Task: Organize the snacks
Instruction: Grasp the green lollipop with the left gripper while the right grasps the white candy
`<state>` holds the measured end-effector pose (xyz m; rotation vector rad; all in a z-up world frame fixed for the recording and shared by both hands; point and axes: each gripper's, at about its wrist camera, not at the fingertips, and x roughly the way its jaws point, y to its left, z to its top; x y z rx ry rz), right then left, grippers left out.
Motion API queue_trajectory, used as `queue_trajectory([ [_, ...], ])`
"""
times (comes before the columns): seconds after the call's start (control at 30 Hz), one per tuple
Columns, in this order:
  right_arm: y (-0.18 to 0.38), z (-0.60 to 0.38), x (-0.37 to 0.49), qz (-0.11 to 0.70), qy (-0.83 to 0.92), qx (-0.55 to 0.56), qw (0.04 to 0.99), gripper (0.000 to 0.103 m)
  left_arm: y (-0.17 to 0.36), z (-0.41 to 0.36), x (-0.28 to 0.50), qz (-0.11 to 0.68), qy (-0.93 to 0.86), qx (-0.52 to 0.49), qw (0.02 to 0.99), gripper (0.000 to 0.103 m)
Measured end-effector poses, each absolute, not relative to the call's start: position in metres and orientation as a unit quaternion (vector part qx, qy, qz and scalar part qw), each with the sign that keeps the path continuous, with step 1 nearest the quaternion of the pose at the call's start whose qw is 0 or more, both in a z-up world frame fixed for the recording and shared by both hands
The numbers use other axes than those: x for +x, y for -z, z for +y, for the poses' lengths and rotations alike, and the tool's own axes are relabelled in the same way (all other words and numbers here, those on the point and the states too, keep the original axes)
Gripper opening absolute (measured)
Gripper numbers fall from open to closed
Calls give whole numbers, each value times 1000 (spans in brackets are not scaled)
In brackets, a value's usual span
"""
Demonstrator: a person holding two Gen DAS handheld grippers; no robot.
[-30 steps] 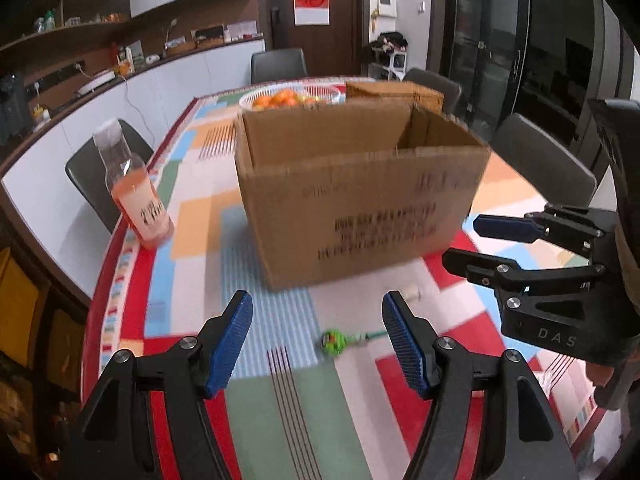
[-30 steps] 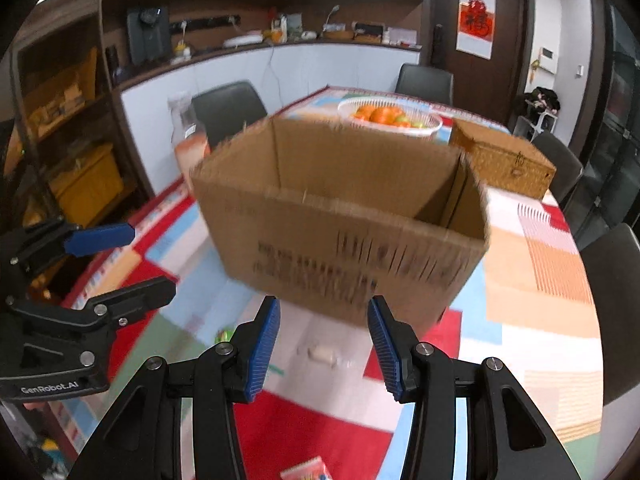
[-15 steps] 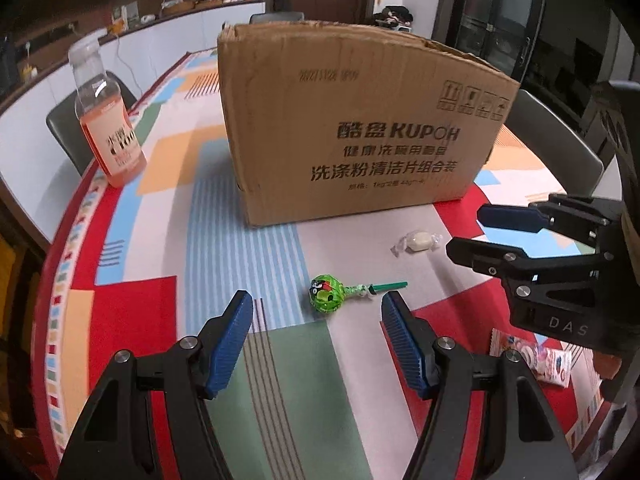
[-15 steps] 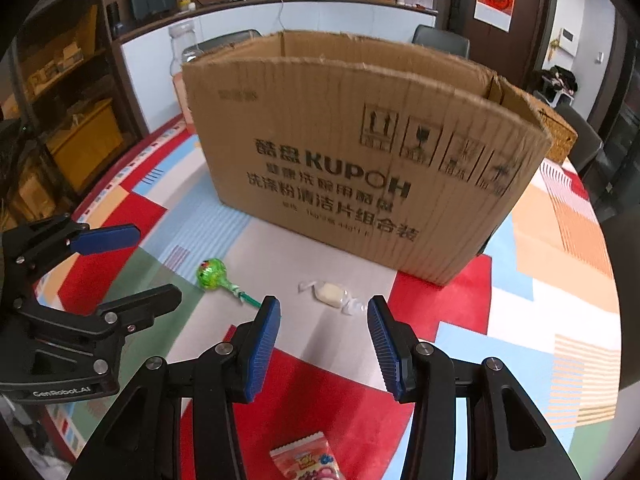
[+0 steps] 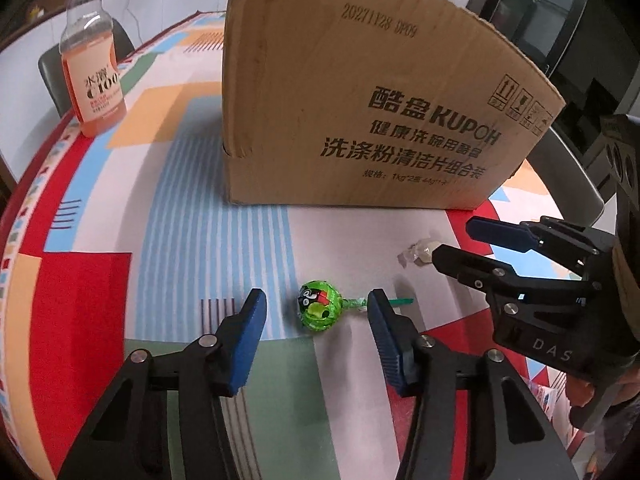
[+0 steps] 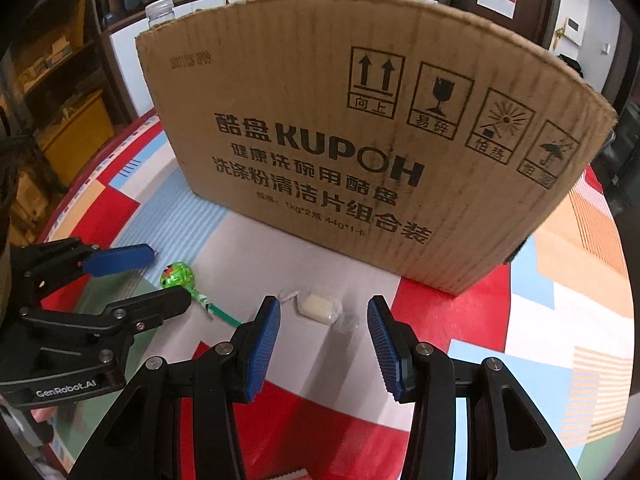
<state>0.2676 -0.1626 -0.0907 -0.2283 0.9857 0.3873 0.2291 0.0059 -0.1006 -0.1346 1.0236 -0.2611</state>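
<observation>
A green-wrapped lollipop (image 5: pixel 320 310) lies on the patterned tablecloth between the open jaws of my left gripper (image 5: pixel 317 312), close to the table. It also shows in the right wrist view (image 6: pixel 178 276). A white wrapped candy (image 6: pixel 318 306) lies between the open jaws of my right gripper (image 6: pixel 323 320); it shows partly hidden in the left wrist view (image 5: pixel 420 252). A brown KUPOH cardboard box (image 5: pixel 360 112) stands just behind both snacks, also in the right wrist view (image 6: pixel 360 140). Both grippers are empty.
An orange drink bottle (image 5: pixel 92 64) stands at the far left near the table edge. A corner of a snack packet (image 5: pixel 546 396) lies at the right under the right gripper. Chairs surround the table.
Both grippers have come down and forward toward the table. The lollipop now sits between the left jaws and the candy between the right jaws. Both stay open.
</observation>
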Motion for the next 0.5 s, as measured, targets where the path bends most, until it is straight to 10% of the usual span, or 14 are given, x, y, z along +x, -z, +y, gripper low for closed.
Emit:
queue_trajectory([
  [0.5, 113, -161, 282, 487, -194, -103, 845, 39, 105, 2, 240, 492, 132, -83, 857, 34],
])
